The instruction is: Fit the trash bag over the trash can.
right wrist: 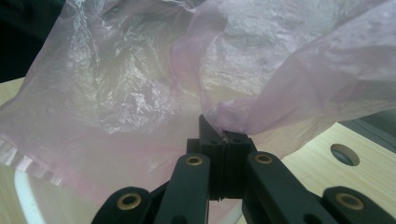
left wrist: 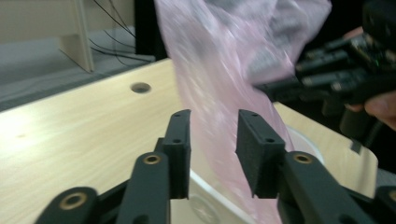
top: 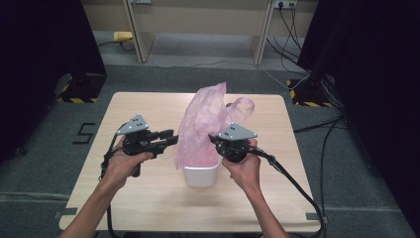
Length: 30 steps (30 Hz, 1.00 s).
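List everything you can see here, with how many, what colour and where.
Thin pink plastic bag: one, pink, standing up out of the tub at mid-table.
White plastic tub: one, white, on the table between the hands.
Light wooden table: one, pale wood, centre, on grey floor.
Cables: several, black, on the floor at right.
Right gripper: one, black, jaws shut on the bag's film.
Left gripper: one, black, jaws apart by the bag's side.
Hands: two, one holding each gripper.
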### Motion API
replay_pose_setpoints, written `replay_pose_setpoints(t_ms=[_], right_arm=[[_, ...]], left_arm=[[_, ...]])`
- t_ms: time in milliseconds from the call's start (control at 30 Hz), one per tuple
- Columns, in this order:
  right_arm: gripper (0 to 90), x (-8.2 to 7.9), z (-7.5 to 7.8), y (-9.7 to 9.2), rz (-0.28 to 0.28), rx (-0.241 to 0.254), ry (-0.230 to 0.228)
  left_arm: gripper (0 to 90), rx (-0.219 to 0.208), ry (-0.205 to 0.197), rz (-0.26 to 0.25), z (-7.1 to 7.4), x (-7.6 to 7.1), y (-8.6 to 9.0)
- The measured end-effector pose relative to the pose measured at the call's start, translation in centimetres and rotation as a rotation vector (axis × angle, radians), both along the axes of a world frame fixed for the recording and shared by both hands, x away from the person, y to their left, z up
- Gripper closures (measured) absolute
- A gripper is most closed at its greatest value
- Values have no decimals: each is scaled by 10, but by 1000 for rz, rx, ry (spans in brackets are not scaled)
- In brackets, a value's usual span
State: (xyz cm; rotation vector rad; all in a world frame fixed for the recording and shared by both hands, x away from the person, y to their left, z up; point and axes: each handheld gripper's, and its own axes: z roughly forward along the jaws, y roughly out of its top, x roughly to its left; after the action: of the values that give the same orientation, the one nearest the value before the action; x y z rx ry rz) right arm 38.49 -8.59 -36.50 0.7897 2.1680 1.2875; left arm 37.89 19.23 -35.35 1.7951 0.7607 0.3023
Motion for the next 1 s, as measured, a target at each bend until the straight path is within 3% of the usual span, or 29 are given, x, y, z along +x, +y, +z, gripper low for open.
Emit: replay_pose_setpoints(t_ms=[133,267,367,433,600,733,767,867,967,1000], right_arm=[[898,-2,2,0,6,22,-5],[894,0,3,-1,5,26,-11],[891,0,0,1,17,20,-2],[890,0,-3,2,23,0,2],[889,-3,-9,5,35,-50,12],[890,-4,-12,6,45,-76,17],[892,-5,-12,6,51,-83,19],[894,-9,-14,7,84,-96,26],[893,-15,-16,9,113,-120,35],[889,-16,-17,10,115,-123,38]], left_arm=[[717,78,7,-68,-6,5,-32],[729,167,37,-85,-16,19,-59],[726,206,68,-88,-23,27,-68],[708,226,66,-88,-25,28,-68],[626,210,58,-80,-23,15,-51],[544,155,35,-53,-14,2,-30],[520,133,26,-37,-10,-1,-23],[456,132,-13,33,-2,-3,-11],[411,54,-17,83,5,3,0],[382,52,-24,98,7,3,1]])
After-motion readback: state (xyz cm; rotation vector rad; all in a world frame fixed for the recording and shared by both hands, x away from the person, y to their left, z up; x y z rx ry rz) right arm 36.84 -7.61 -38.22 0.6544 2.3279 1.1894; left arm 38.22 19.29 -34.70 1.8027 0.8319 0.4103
